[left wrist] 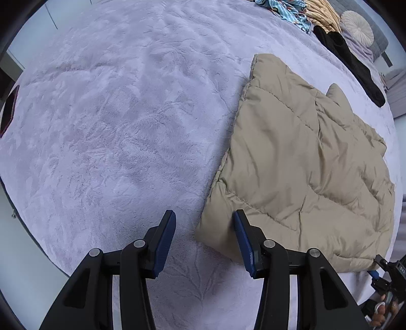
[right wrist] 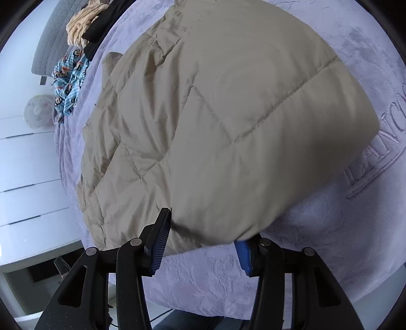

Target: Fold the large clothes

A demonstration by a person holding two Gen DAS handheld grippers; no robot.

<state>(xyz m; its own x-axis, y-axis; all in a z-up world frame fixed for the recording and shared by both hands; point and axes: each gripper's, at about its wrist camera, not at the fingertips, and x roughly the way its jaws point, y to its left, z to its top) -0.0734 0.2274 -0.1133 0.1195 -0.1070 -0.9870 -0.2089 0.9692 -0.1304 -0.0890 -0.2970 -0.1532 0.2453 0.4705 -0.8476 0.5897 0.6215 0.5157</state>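
A beige quilted puffer jacket (left wrist: 299,162) lies folded on a lilac plush blanket (left wrist: 114,121). My left gripper (left wrist: 204,238) is open, its right finger over the jacket's near left corner, nothing between the pads. In the right wrist view the jacket (right wrist: 215,114) fills the middle. My right gripper (right wrist: 203,241) is open wide, with the jacket's near edge bulging between its fingers; the right fingertip is hidden under the fabric. The right gripper also shows at the left view's lower right edge (left wrist: 388,274).
A black garment (left wrist: 350,63), a yellow knit item (left wrist: 322,12) and a blue patterned cloth (left wrist: 286,10) lie at the far side of the bed. A round pillow (left wrist: 357,25) sits beyond. White drawers (right wrist: 25,177) stand beside the bed. A dark object (left wrist: 9,111) lies at the blanket's left edge.
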